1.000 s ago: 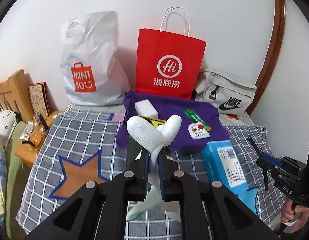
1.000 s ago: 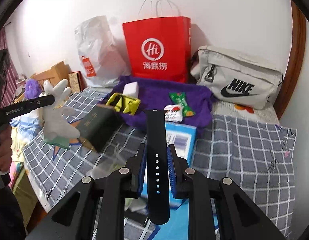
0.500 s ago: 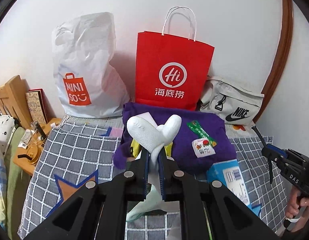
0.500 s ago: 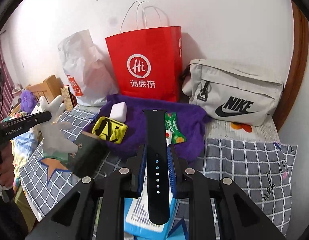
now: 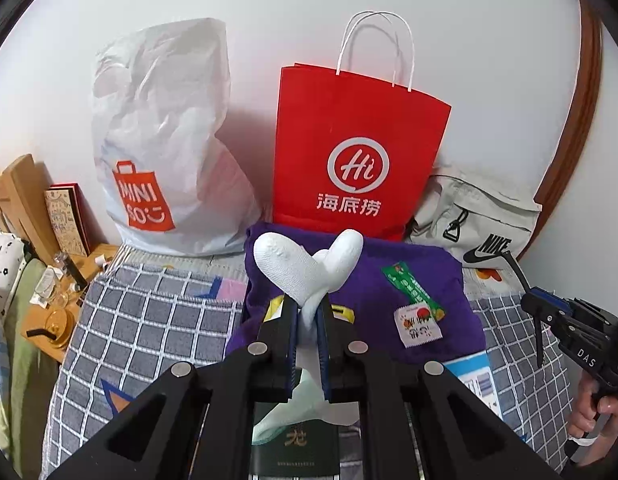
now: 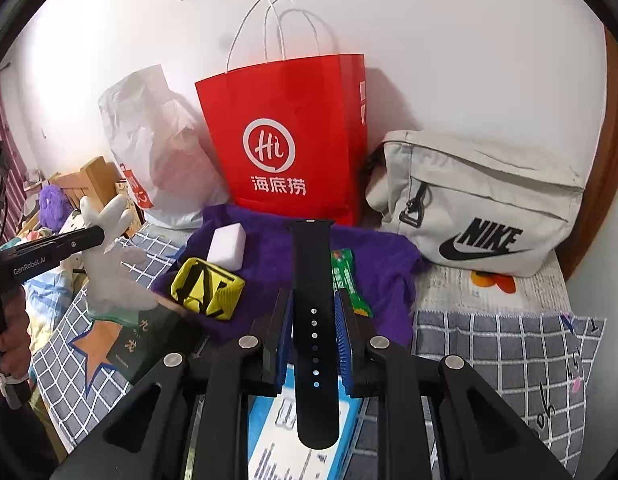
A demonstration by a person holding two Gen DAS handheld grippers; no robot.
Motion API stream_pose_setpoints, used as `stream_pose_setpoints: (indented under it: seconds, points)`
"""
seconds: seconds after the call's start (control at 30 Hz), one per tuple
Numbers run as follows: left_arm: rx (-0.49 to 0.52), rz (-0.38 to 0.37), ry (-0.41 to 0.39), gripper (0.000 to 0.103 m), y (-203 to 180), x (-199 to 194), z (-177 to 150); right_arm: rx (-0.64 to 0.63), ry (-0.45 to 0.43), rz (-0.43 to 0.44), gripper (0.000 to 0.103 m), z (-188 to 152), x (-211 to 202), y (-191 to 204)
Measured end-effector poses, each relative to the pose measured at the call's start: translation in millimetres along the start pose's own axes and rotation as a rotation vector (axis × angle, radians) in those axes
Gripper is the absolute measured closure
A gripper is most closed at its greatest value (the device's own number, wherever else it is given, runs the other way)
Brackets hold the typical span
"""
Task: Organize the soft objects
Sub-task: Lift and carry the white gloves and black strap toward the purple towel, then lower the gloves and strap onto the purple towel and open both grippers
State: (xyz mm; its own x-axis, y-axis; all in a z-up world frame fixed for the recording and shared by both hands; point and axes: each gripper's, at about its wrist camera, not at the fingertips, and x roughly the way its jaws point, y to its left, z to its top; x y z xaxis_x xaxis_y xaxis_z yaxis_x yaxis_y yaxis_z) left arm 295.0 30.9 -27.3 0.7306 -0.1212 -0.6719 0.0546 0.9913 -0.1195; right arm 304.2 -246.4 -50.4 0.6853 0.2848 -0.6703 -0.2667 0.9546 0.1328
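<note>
The left gripper [image 5: 307, 316] clamps a white sock [image 5: 309, 268]; the right gripper [image 6: 313, 312] clamps a black watch strap [image 6: 314, 320]. Ahead stand a red paper bag [image 6: 285, 140] and a white plastic bag [image 5: 161, 140], contents hidden.

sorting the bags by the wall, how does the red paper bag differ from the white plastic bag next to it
The red paper bag stands stiff and flat-sided with white cord handles; the white plastic bag is crumpled and slumped, no handles showing. The red paper bag carries a white circular logo, the white plastic bag an orange one. Both stand against the wall behind the purple cloth.
</note>
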Motion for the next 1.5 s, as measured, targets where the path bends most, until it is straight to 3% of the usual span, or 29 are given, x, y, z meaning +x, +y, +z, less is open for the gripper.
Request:
stream_pose_setpoints:
  seconds: [0.67,0.97,1.5]
  points:
    - [0.031,-0.073,0.048,0.094,-42,67,38,-0.024,0.03,-0.004,0.083,36,61,-13]
    - [0.048,-0.073,0.13,0.094,-55,111,33,0.006,0.097,-0.033,0.083,28,98,-31]
    - [0.028,-0.037,0.224,0.094,-44,167,13,-0.021,0.183,-0.065,0.083,15,135,-33]
